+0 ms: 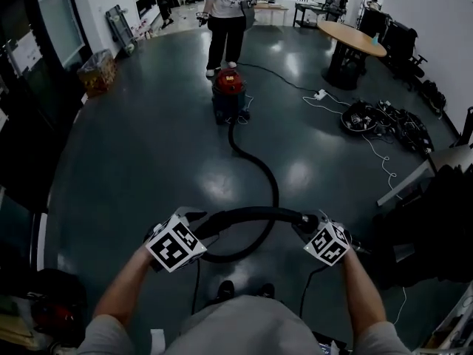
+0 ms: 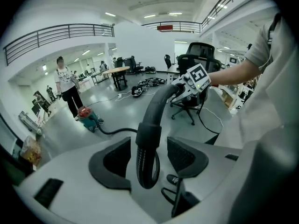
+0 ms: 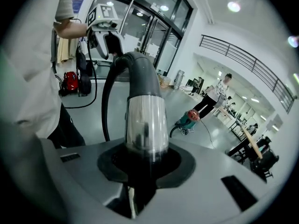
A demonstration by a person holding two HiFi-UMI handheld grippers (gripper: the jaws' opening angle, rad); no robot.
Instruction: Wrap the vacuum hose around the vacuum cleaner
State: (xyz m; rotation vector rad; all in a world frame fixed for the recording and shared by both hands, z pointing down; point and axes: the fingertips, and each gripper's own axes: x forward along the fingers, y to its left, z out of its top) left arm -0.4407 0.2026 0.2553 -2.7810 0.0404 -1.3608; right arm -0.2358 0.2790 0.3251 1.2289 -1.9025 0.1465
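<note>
Nearest the camera, the left gripper (image 2: pixel 148 155) is found released: its pads stand apart, with a gap on either side of the vacuum hose (image 1: pixel 259 211), which passes between them at a black cuff (image 2: pixel 148 135) without being pressed. The right gripper (image 3: pixel 145 158) is found clenched on the chrome tube (image 3: pixel 146 125) at the hose's free end, and that end is carried by this grip.

Between the two grippers the hose is held up in a shallow arch in front of the person's body. Below the arch a slack loop hangs, and from there the hose is laid in a long curve across the floor (image 1: pixel 148 146) to the vacuum cleaner (image 1: pixel 228 95). The cleaner is placed well apart from both grippers, at the far side of the open floor, just in front of a standing person (image 1: pixel 225 21).

The step in hand is judged to be the gathering of the hose; no turn is yet laid around the cleaner. For the next move, a fresh hold by the left gripper is judged to be needed, and the hose must be carried to the cleaner before winding can be begun.
</note>
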